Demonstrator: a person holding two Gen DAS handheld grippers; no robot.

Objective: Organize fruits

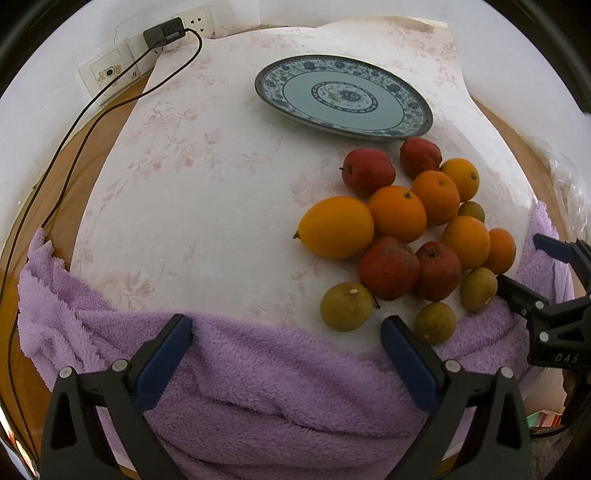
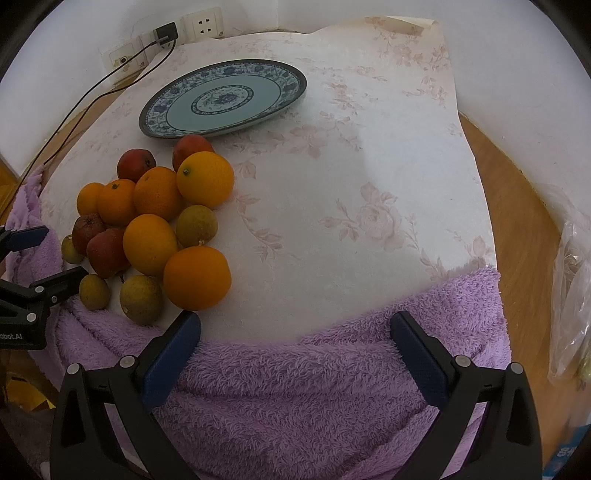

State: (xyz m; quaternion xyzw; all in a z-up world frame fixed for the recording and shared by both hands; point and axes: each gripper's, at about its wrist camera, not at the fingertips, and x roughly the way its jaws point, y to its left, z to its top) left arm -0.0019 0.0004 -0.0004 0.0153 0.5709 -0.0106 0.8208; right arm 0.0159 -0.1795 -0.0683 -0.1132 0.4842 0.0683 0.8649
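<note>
A pile of fruit lies on the floral sheet (image 1: pixel 207 192): oranges (image 1: pixel 397 214), dark red fruits (image 1: pixel 388 267) and small green-brown fruits (image 1: pixel 345 306). The same pile sits at the left of the right wrist view, with an orange (image 2: pixel 197 277) nearest. Behind the pile a blue-and-white patterned plate (image 1: pixel 273 86) (image 2: pixel 159 110) stands empty. My left gripper (image 1: pixel 286 325) is open over the purple towel, just left of the pile, and it shows again from the side (image 2: pixel 51 254). My right gripper (image 2: pixel 295 321) is open and empty right of the pile, and appears at the edge of the left wrist view (image 1: pixel 524 264).
A purple towel (image 1: pixel 258 362) (image 2: pixel 314 369) drapes over the table's near edge. Wall sockets with a black charger (image 1: pixel 164 31) and its cable (image 1: pixel 74 125) are at the back left. A clear plastic bag (image 2: pixel 569 295) lies on the wooden tabletop (image 2: pixel 517 206) at the right.
</note>
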